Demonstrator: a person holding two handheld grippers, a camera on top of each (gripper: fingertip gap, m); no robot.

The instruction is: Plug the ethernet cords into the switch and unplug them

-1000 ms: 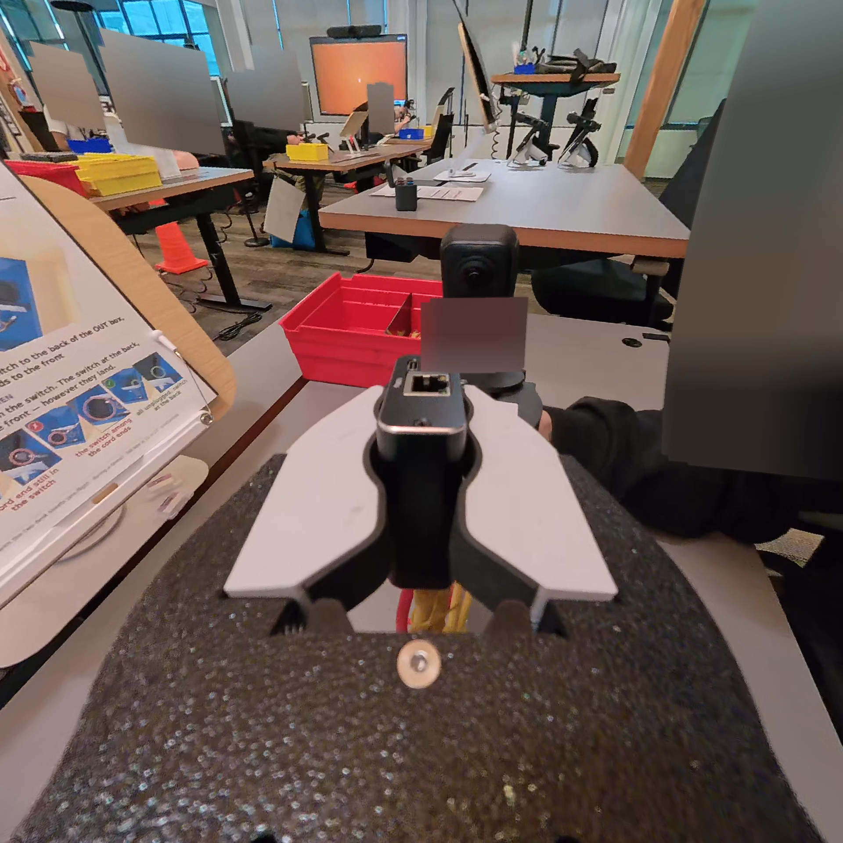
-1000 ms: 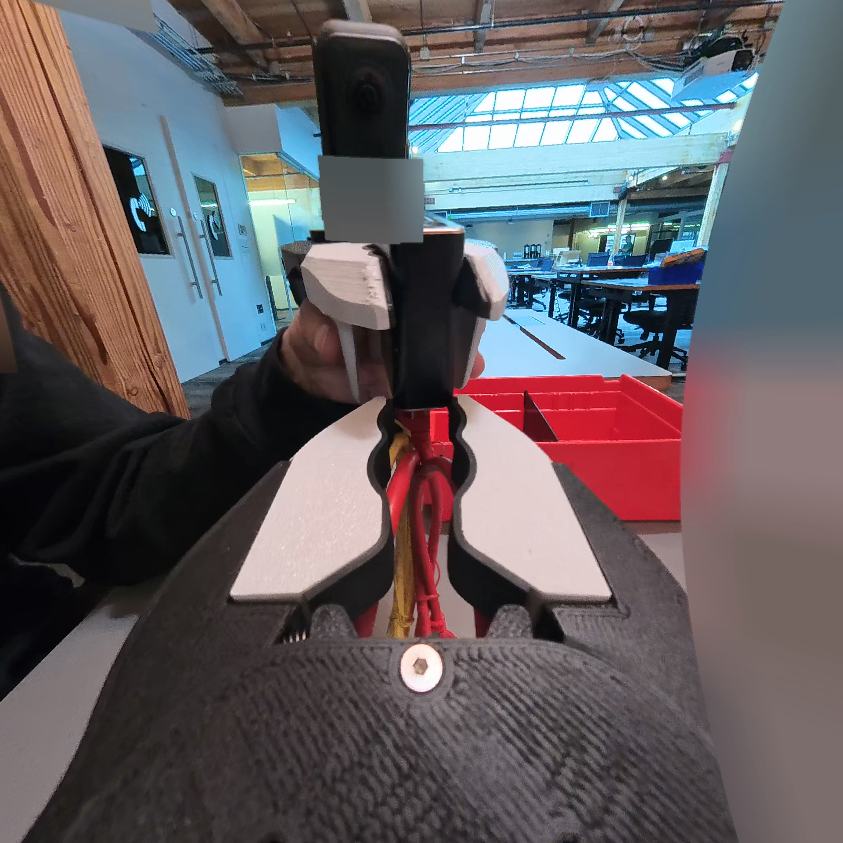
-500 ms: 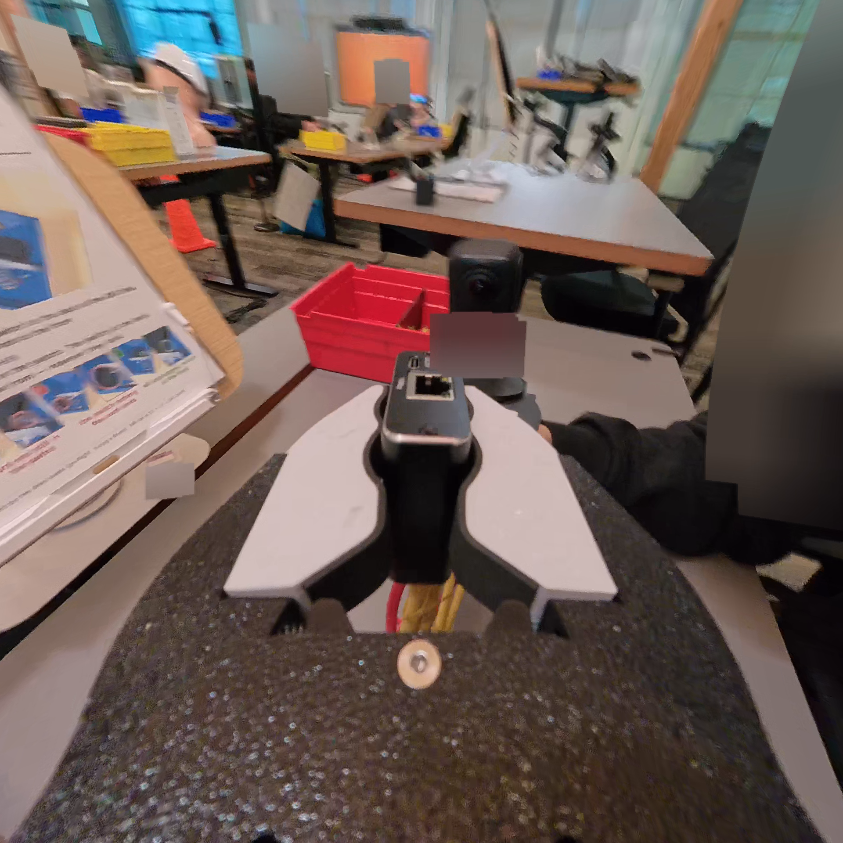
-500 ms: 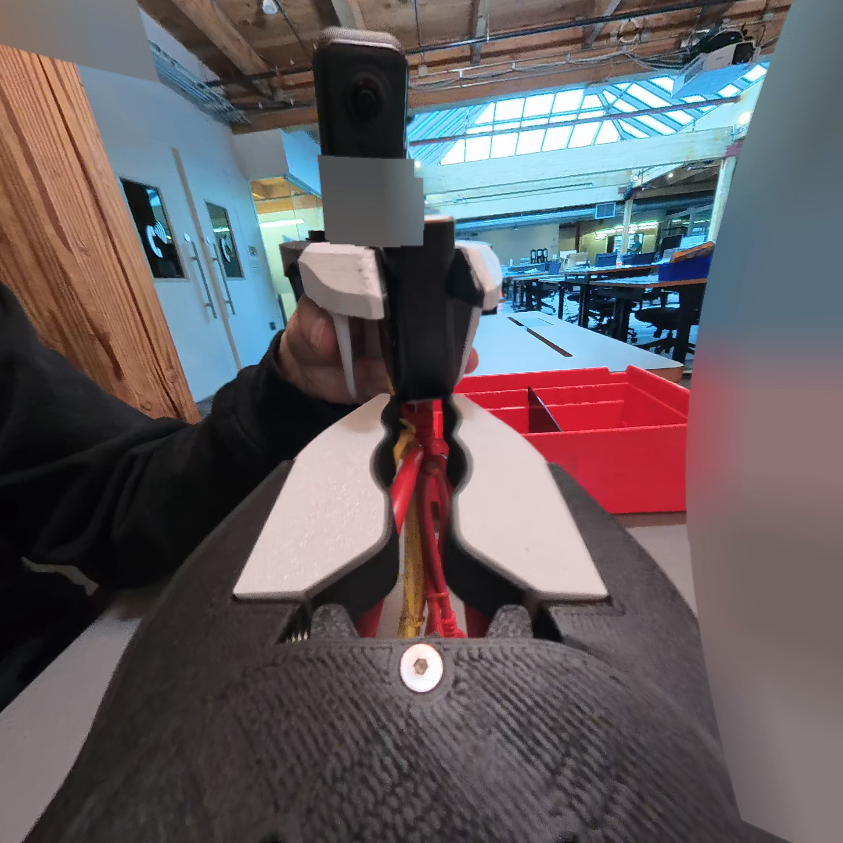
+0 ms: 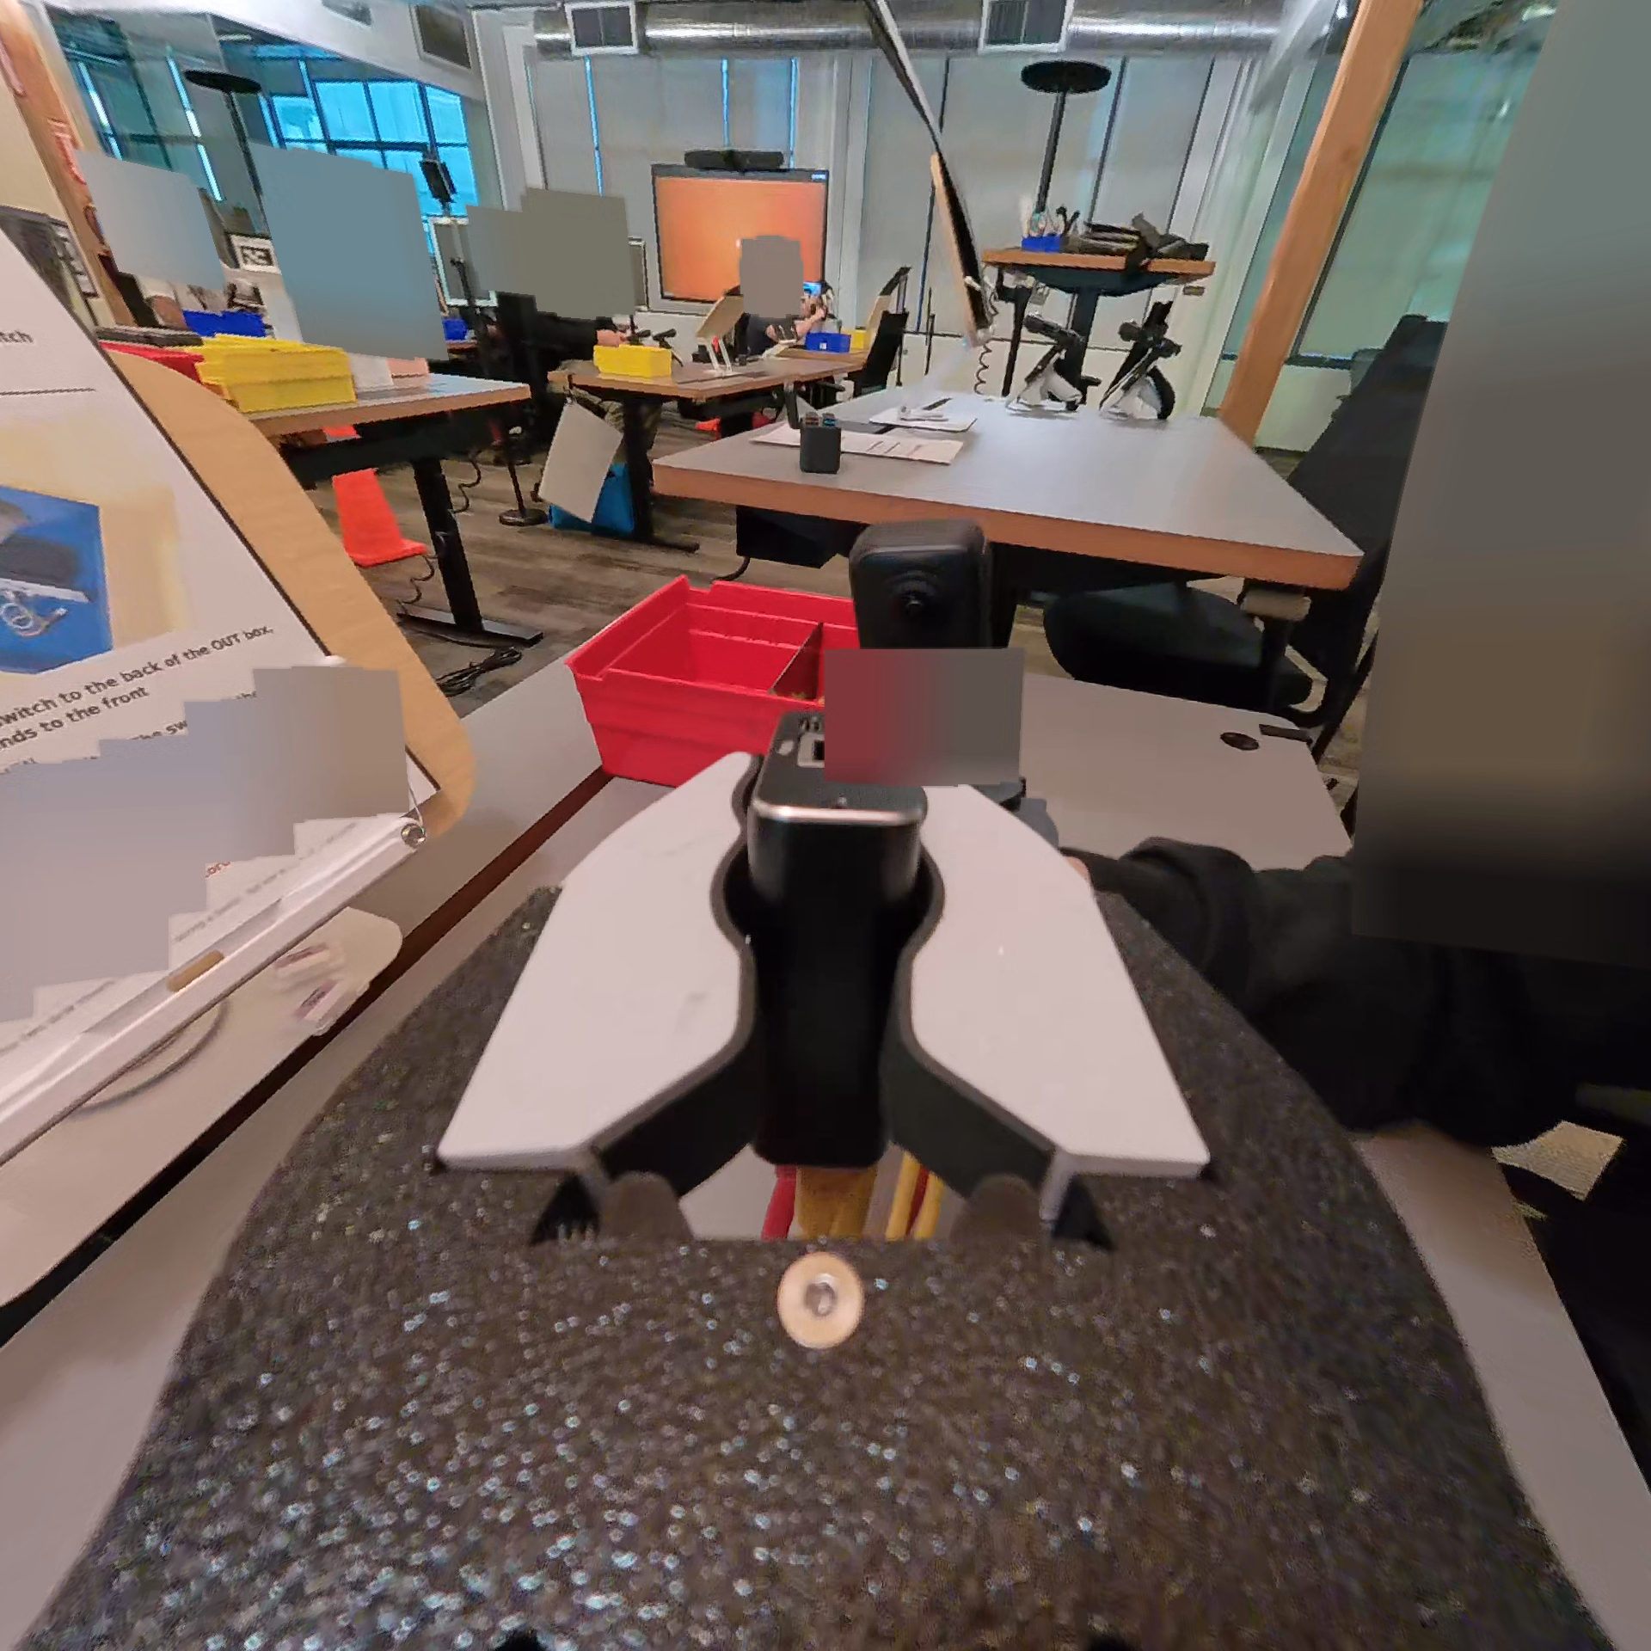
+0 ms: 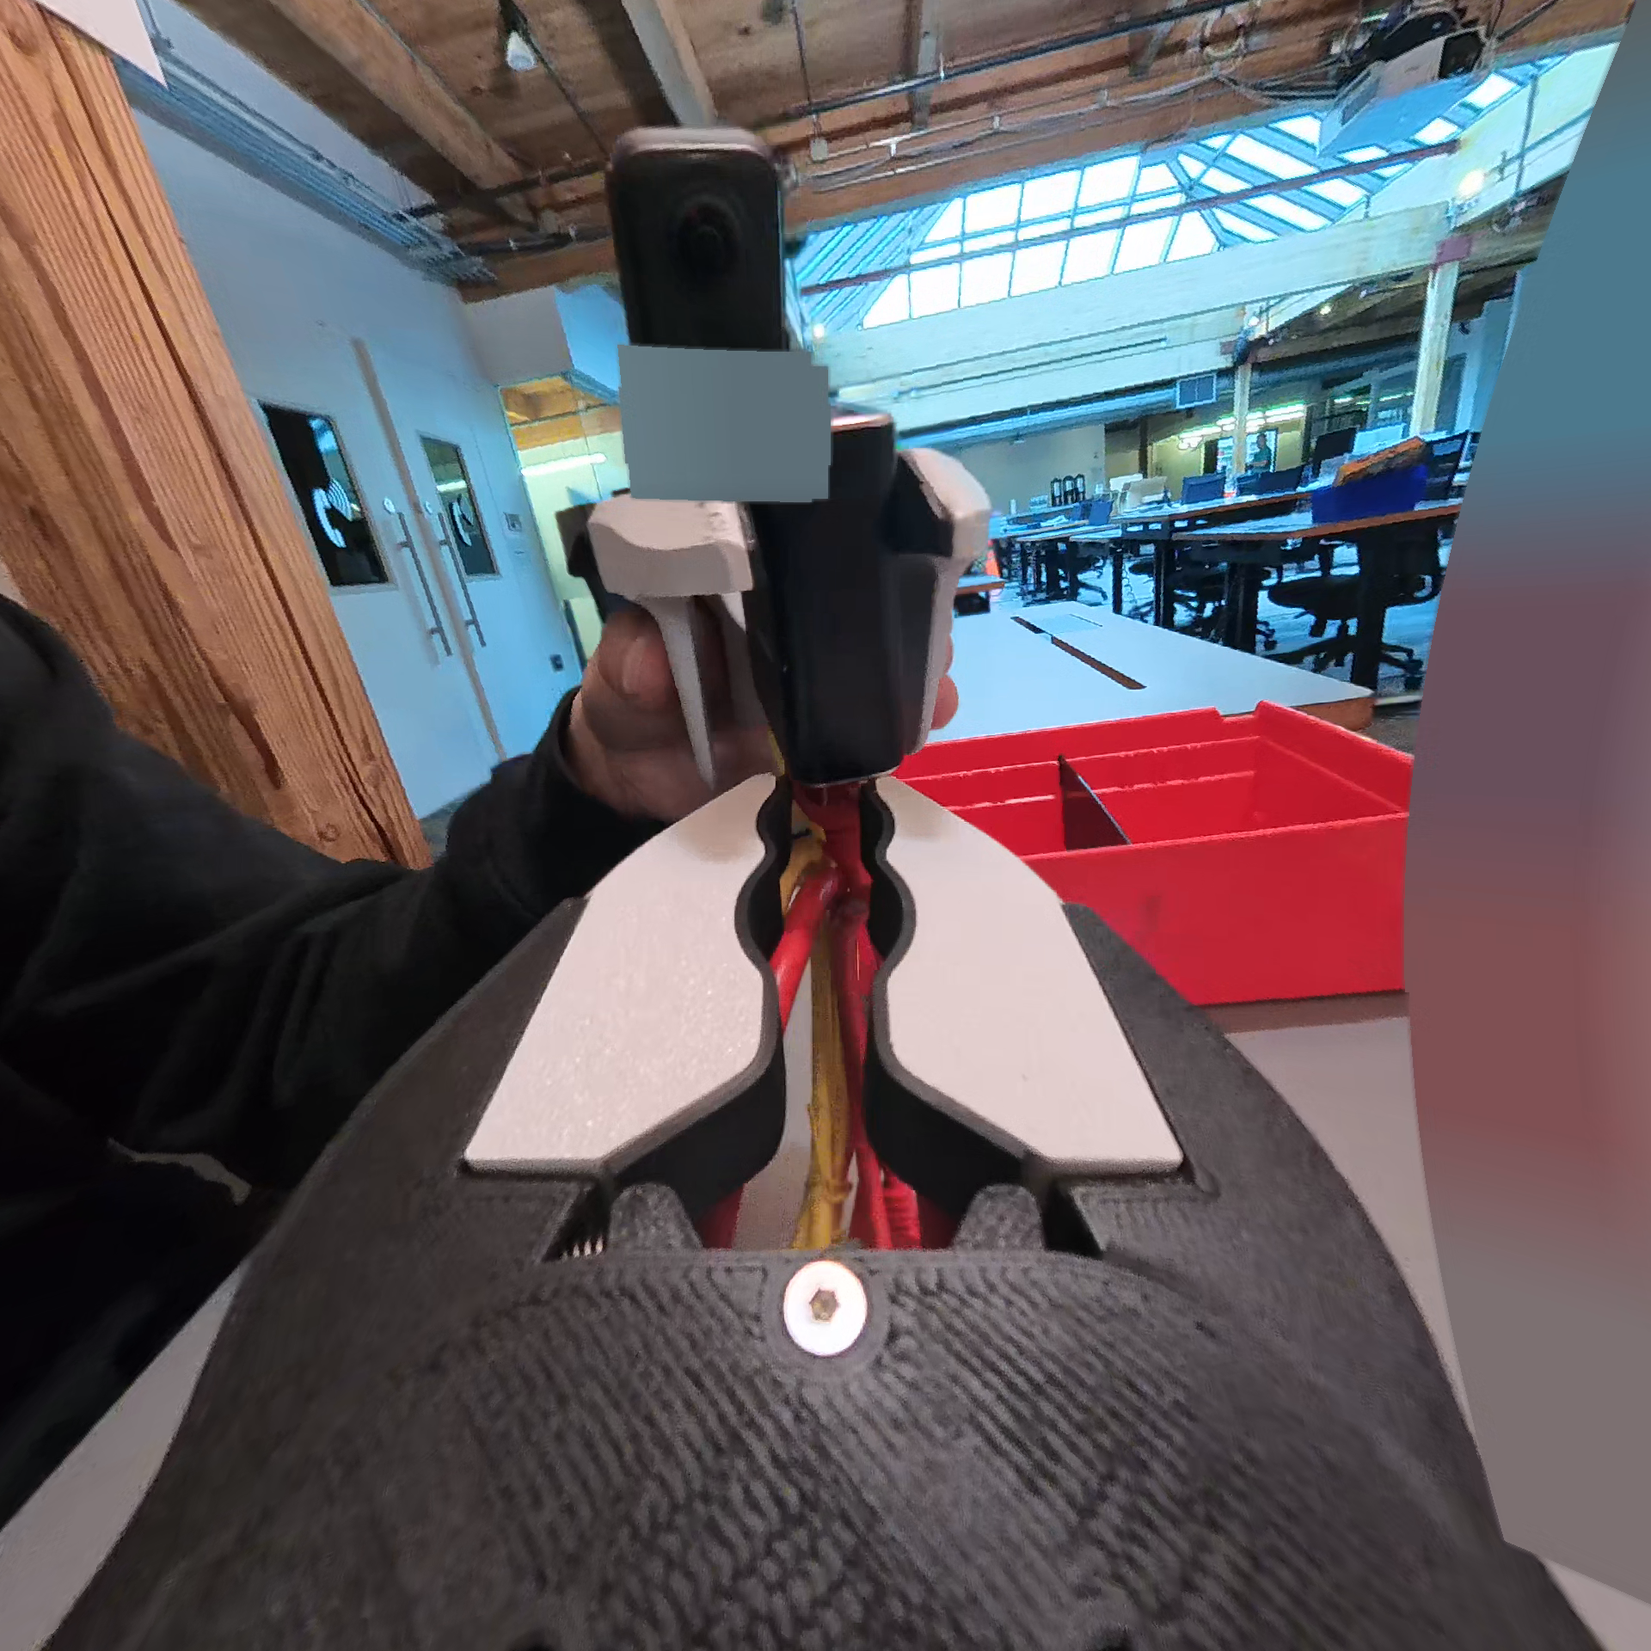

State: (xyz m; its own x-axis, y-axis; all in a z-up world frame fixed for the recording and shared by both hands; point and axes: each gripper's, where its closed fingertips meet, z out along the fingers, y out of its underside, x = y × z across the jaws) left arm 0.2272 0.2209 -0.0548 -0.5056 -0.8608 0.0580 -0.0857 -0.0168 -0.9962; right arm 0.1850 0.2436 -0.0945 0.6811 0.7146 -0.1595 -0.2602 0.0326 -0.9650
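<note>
My left gripper (image 5: 835, 804) is shut on a black switch (image 5: 835, 938) that lies lengthwise between its fingers, with a port at the far end partly behind a blur patch. Red (image 5: 779, 1202) and yellow (image 5: 911, 1197) cords hang below it. In the right wrist view the switch (image 6: 840, 643) stands upright between the left gripper's fingers (image 6: 666, 549). My right gripper (image 6: 824, 791) sits just under the switch, its tips closed on the red cord's (image 6: 795, 947) plug end where it meets the switch's underside. A yellow cord (image 6: 826, 1117) runs between the fingers too.
A red divided bin (image 5: 688, 706) stands on the grey table (image 5: 1161, 759) beyond the grippers; it also shows in the right wrist view (image 6: 1206, 893). An instruction sheet on a wooden board (image 5: 179, 715) stands at left. A hand (image 6: 643, 715) in a black sleeve holds the left gripper. One gripper's finger ends stand about 6 centimeters off the other's.
The left gripper has swung slightly, and the switch's port end now sits partly behind the blur patch. In the right wrist view the switch has risen a little. Both grips are unchanged.
</note>
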